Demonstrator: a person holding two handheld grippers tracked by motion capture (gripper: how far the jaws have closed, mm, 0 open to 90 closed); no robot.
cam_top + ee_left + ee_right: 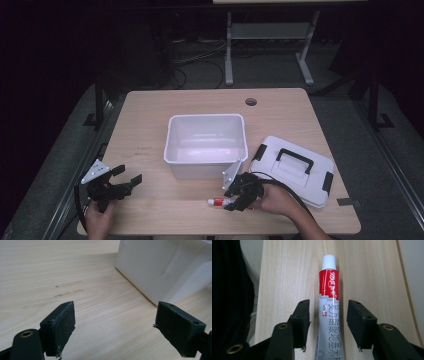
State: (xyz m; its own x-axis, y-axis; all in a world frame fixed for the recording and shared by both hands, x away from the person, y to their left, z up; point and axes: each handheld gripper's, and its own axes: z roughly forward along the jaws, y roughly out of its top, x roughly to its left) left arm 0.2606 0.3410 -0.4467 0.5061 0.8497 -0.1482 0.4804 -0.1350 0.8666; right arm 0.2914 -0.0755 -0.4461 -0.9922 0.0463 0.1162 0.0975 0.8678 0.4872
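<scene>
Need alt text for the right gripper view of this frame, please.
A red, grey and white tube with a white cap lies lengthwise on the light wooden table, between the right gripper's two open black jaws. Gaps show on both sides of the tube, so neither jaw touches it.

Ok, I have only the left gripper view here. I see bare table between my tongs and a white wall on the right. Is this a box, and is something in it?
Observer: It is an open white bin; from the high view it looks empty.
Operator: Does it have a lid somewhere?
Observer: A white lid with a black handle lies flat on the table, on the bin's right side.
Operator: And what does the right gripper do?
Observer: In the right gripper view, the right gripper has its tongs open on both sides of a red and grey tube with a white cap, which lies on the table in front of the bin. The pads do not touch it.
</scene>
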